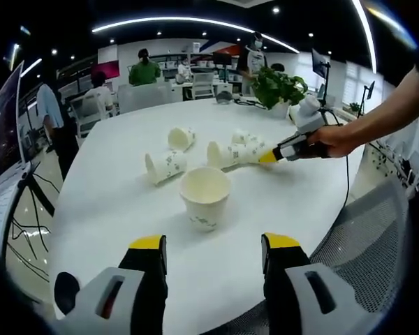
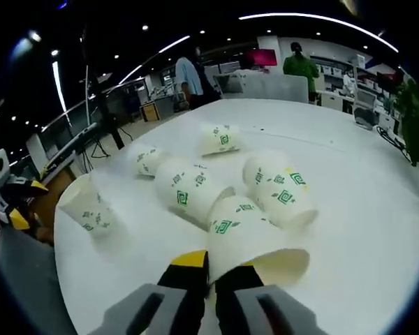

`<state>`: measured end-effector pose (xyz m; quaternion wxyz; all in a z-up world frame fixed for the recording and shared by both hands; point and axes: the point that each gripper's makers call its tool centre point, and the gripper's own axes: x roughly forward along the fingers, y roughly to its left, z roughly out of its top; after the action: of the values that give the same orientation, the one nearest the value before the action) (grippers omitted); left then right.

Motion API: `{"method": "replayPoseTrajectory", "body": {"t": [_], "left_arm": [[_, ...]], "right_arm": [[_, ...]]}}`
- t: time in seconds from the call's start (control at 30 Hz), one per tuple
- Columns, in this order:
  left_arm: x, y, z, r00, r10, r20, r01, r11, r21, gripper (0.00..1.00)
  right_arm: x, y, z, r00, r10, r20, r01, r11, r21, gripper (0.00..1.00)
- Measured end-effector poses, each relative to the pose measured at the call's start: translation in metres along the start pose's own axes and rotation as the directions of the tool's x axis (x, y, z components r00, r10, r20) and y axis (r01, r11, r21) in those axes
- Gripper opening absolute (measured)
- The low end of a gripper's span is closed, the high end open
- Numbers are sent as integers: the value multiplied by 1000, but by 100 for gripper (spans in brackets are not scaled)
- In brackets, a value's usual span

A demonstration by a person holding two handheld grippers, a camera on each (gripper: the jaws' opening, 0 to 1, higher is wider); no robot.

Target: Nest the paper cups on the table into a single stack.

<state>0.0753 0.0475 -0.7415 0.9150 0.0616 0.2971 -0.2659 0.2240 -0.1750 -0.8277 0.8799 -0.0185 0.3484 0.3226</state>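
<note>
A white round table [image 1: 112, 209] carries several paper cups printed with green marks. In the left gripper view, the left hand-held gripper [image 1: 213, 252] hangs low over the near edge of the table with its two yellow-tipped jaws spread wide and nothing between them. Just ahead of it stands an upright cup [image 1: 205, 197], mouth up. Farther back a cup lying on its side [image 1: 165, 167] points its mouth to the left, and another fallen cup [image 1: 181, 137] lies beyond it. To the right of these a cluster of fallen cups [image 1: 234, 150] lies together, and the right hand-held gripper [image 1: 269, 156], held by a person's hand [image 1: 335, 139], reaches in from the right with its yellow tip against that cluster. In the right gripper view, the right hand-held gripper [image 2: 211, 269] has its jaws drawn narrow, pinching the rim of a cup on its side [image 2: 255, 244] whose mouth faces the camera. Just beyond lie two more fallen cups, one to the left [image 2: 188, 188] and one to the right [image 2: 279, 188], touching or nearly touching the gripped one. Two smaller-looking cups lie farther off [image 2: 148, 160] [image 2: 220, 138], and the upright cup [image 2: 87, 204] stands apart at the left near the table edge. A potted plant [image 1: 279, 87] sits at the far side of the table, with office chairs and people standing beyond.
</note>
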Motion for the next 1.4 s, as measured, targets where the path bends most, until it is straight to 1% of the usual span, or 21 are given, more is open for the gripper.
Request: {"method": "replayPoseTrajectory", "body": {"t": [0.3, 0.57, 0.6, 0.8, 0.9, 1.0, 1.27, 1.4], "left_arm": [[0, 1, -1, 1000, 1, 7, -1, 1000, -8, 53], [2, 1, 1, 1000, -3, 19, 3, 1000, -11, 53], [2, 2, 1, 1000, -3, 21, 4, 1000, -14, 53], [2, 3, 2, 1000, -3, 30, 4, 1000, -23, 54], [3, 7, 1, 999, -1, 36, 2, 1000, -30, 54], [3, 9, 1, 999, 2, 43, -1, 999, -35, 54], [4, 13, 2, 998, 4, 55, -2, 999, -46, 54], [4, 11, 3, 998, -3, 59, 6, 999, -47, 54]], "right_arm": [[-9, 1, 2, 1000, -3, -7, 2, 999, -34, 0], [-21, 3, 7, 1000, -4, -12, 3, 998, -69, 0], [-24, 4, 11, 1000, -8, -15, 7, 997, -79, 0], [-28, 7, 14, 1000, -11, -22, 8, 995, -100, 0], [-30, 7, 16, 1000, -7, -26, 4, 995, -102, 0], [-31, 7, 14, 999, -8, -40, 3, 993, -118, 0], [-41, 9, 16, 996, -4, -86, -12, 983, -181, 0], [-48, 13, 20, 993, 4, -121, -32, 971, -236, 0]]}}
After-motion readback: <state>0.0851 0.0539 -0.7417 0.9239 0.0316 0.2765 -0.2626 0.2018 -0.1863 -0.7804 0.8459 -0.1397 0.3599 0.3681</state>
